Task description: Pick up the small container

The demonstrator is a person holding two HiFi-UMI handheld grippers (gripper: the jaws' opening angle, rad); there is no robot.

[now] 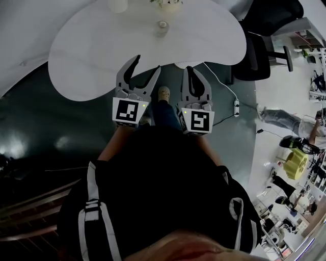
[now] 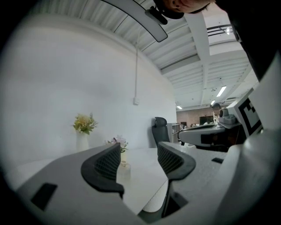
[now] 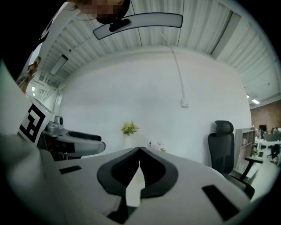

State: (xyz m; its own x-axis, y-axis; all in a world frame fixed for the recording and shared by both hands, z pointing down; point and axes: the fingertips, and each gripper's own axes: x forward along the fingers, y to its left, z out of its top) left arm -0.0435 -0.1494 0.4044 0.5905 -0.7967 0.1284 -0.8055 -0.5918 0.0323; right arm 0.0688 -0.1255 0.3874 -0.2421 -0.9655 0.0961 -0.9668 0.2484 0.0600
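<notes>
1. Side by side, both pointing at the white table: left gripper and right gripper, each with a marker cube at its rear.
2. Left gripper jaws spread wide, nothing between the pads. Only bare tabletop and its near edge visible through the gap.
3. Right gripper jaws pressed together at the tips, holding nothing.
4. Below and between the two, a shoe on the dark floor.
5. Farther on, toward the table's far side – the small container, a clear jar standing upright, untouched, well apart from both grippers. In the left gripper view, lined up with the gap, close beside the left jaw's outline.
6. Just behind it, a pot of pale flowers; to its left, a white vase holding yellow blooms.
7. Right of the table, a black office chair; beyond everything – a plain white wall.
</notes>
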